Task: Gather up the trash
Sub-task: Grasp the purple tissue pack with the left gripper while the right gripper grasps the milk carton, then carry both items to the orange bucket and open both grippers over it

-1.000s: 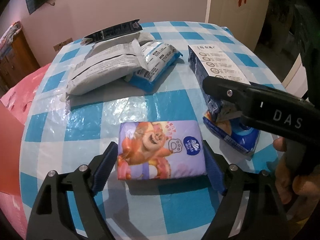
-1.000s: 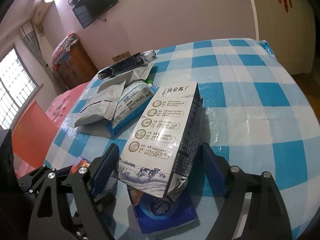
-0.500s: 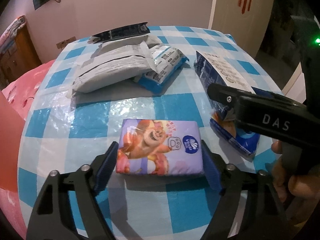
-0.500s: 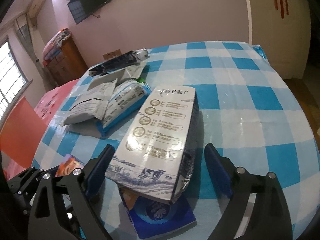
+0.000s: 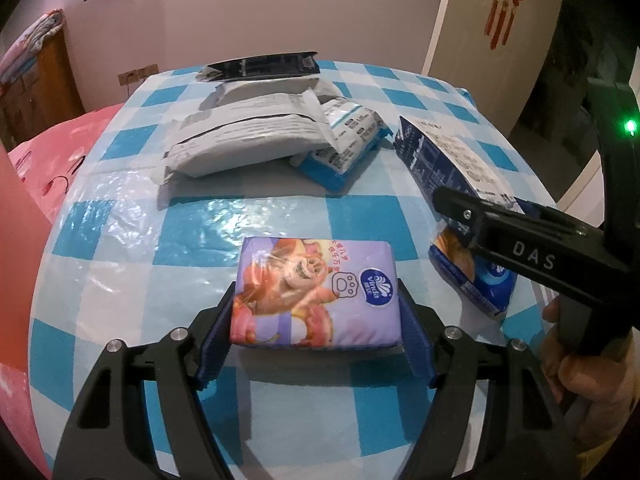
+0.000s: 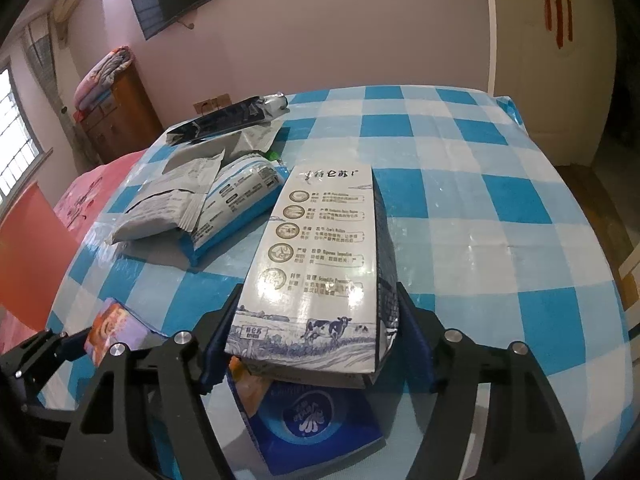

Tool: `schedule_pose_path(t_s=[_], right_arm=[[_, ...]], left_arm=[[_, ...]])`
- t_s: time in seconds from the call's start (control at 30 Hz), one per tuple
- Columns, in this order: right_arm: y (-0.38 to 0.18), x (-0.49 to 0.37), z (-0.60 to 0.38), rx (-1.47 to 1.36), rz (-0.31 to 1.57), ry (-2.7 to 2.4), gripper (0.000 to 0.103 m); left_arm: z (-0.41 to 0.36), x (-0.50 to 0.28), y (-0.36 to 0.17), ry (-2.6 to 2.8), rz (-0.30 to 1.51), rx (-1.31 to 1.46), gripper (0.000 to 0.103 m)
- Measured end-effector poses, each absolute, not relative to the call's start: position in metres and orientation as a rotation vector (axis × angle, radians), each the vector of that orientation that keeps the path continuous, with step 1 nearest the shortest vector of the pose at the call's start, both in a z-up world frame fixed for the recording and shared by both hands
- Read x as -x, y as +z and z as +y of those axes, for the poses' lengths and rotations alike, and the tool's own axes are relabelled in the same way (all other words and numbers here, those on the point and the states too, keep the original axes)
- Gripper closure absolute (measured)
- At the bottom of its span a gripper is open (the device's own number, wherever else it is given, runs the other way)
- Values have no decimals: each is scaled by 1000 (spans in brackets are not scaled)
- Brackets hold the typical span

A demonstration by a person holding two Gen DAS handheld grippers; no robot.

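My left gripper is shut on a purple tissue pack with a cartoon bear, its blue pads pressed against both sides, raised a little above the checked tablecloth. My right gripper is shut on a white and blue milk carton, which lies tilted over a blue tissue pack. In the left wrist view the carton and the blue pack show at the right, behind the right gripper's black arm.
A grey-white wrapper, a blue-white pouch and a black wrapper lie at the table's far side. A pink cloth lies to the left. A wooden cabinet and a door stand beyond.
Both grippers have closed: the left on the purple tissue pack, the right on the milk carton. Both views have risen and tilted up slightly.
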State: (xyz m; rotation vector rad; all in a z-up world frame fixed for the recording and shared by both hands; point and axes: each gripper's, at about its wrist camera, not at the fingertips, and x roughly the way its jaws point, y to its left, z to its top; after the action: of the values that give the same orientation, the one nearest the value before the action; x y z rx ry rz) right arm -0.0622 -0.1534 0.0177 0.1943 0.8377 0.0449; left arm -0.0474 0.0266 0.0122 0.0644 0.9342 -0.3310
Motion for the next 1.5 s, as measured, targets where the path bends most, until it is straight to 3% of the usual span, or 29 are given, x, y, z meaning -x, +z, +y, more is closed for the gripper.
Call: schedule_pose_path(t_s=[0.53, 0.8, 0.87, 0.97, 1.2, 1.23, 1.3, 1.5], right_arm=[[42, 83, -148, -228, 777, 81, 36], [30, 103, -140, -215, 873, 118, 36], [25, 111, -142, -216, 881, 109, 34], [25, 118, -145, -212, 864, 96, 22], [30, 104, -138, -179, 850, 72, 22], [29, 102, -136, -165, 854, 64, 23], [25, 98, -134, -141, 866, 50, 37], [27, 100, -130, -101, 855, 43, 37]], left_arm=[[62, 64, 40, -331, 850, -19, 30], [83, 72, 43, -319, 841, 2, 30], [87, 74, 42, -319, 842, 11, 30], [90, 76, 42, -319, 844, 11, 30], [92, 77, 42, -319, 838, 15, 30], [92, 77, 43, -318, 835, 16, 30], [93, 77, 45, -320, 831, 20, 30], [98, 82, 51, -323, 810, 28, 30]])
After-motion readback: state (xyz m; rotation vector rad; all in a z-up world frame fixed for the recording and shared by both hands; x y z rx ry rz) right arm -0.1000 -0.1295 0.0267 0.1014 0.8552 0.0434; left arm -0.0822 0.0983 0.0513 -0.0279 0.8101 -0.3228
